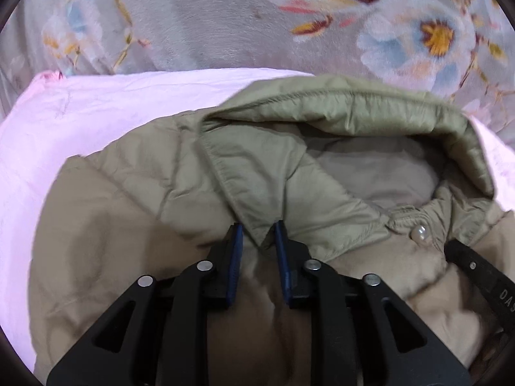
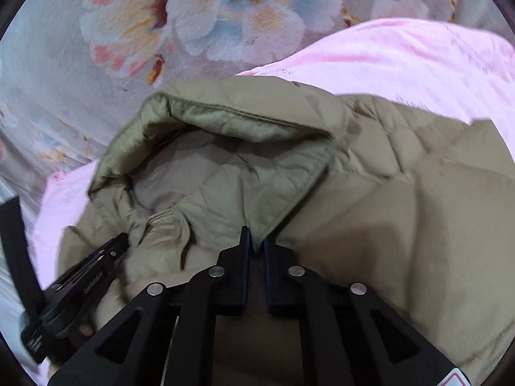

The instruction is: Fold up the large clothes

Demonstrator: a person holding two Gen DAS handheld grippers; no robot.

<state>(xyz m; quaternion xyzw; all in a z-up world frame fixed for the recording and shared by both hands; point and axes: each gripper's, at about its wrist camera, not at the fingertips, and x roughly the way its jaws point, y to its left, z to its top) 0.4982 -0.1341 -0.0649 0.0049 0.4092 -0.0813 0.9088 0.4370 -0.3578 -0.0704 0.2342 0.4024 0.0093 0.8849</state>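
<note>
On left gripper: "GenRobot.AI" lettering

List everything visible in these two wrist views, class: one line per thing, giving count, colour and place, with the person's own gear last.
Quilted jacket: one, beige, spread on the pink sheet, collar facing the cameras.
Collar: one, olive-beige, standing open at the jacket's top.
Pearl button: one, white, below the collar.
Sheet: one, pink, under the jacket.
Blanket: one, grey with flowers, beyond the sheet.
Left gripper: one, black, blue pads, shut on a collar tip.
Right gripper: one, black, shut on the other collar tip.
</note>
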